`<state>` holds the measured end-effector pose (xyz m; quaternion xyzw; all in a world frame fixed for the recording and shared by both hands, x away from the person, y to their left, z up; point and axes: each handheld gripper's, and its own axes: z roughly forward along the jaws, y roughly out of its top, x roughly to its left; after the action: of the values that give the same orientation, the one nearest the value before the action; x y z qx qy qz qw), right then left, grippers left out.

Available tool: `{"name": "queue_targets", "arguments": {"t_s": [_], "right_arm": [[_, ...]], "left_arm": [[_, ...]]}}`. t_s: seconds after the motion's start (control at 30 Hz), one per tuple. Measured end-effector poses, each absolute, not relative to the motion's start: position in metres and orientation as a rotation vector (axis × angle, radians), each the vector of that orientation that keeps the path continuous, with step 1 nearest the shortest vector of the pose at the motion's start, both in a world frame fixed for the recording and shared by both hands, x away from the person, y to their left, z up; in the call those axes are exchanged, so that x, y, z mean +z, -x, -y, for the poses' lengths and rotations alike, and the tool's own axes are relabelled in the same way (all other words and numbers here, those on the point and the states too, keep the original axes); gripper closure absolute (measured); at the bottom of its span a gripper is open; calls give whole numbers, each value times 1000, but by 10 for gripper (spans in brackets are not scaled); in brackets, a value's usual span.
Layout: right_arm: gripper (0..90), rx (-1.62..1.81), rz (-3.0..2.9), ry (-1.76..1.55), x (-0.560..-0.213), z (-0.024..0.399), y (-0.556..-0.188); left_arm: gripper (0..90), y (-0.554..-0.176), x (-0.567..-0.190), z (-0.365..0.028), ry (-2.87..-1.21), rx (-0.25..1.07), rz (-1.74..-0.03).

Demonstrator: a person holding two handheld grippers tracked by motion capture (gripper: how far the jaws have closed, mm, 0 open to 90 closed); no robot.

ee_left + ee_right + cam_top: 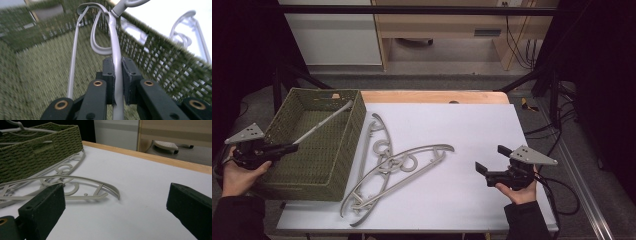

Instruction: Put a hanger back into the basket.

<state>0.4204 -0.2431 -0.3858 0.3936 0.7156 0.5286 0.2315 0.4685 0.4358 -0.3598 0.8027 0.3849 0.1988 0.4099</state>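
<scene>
A grey hanger [319, 123] sticks out over the green woven basket [343, 165], its far end on the basket's back right rim. My left gripper [292, 146] at the basket's left side is shut on that hanger [115, 50]; its pads [109, 75] squeeze the grey bar. Two more grey hangers [404, 164] lie crossed on the white sheet just right of the basket, also seen ahead in the right gripper view as hangers [75, 185]. My right gripper [492, 161] hovers open over the sheet's right part, nothing between its fingers [42, 207].
The white sheet [472, 125] covers a wooden table [437, 96] whose edge shows at the back. A shelf unit and cables stand beyond the table. Black frame bars run at both sides.
</scene>
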Motion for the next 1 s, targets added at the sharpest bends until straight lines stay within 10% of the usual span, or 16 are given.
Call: {"name": "queue_targets", "arguments": {"t_s": [0.63, 1.0], "right_arm": [[24, 1462, -1961, -1077, -384, 245, -419], [25, 1475, -1950, -1077, -382, 248, -417]], "left_arm": [[732, -465, -365, -435, -2103, 487, -1221], [421, -448, -342, -405, -1940, 575, -1118]]}}
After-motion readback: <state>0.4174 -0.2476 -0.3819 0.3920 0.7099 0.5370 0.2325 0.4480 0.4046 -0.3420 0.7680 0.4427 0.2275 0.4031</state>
